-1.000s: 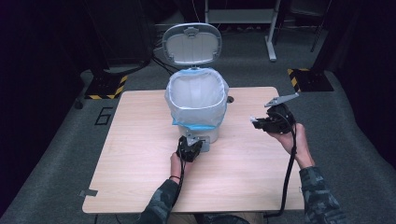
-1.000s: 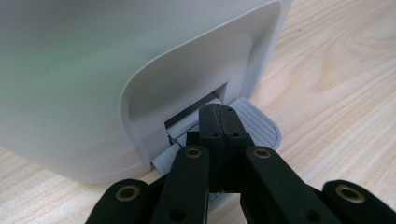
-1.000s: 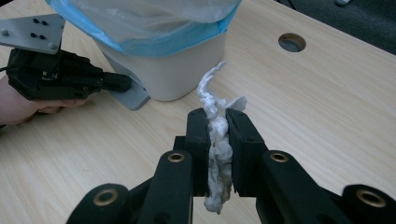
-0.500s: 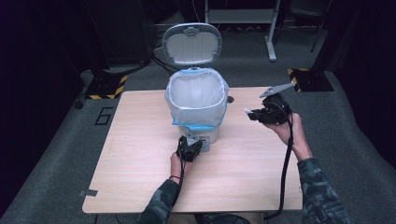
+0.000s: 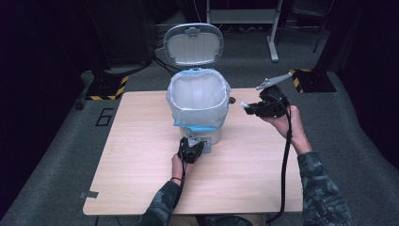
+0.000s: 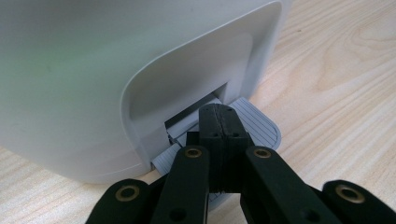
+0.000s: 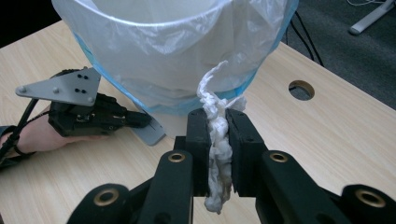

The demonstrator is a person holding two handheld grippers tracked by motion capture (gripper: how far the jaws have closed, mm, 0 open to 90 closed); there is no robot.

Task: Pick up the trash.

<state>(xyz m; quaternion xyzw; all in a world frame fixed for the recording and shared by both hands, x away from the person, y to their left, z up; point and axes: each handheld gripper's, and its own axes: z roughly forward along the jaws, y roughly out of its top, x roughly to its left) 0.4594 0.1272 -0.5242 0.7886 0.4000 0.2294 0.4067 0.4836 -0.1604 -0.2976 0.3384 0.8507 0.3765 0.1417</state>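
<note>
While the left gripper [image 5: 192, 149], its jaws fully together and holding nothing, presses down on the grey pedal [image 6: 254, 125] at the foot of the white bin [image 5: 200, 106], the lid [image 5: 194, 43] stands open. The right gripper [image 7: 216, 140] is clamped on a crumpled white tissue [image 7: 215, 135], which hangs in the air just beside the bin's right side, near the rim of the plastic bag [image 7: 177, 60]. To do this step well, the person should probably keep the pedal pressed, bring the tissue fully over the opening, and only then let go, so it does not catch on the bag's edge.
</note>
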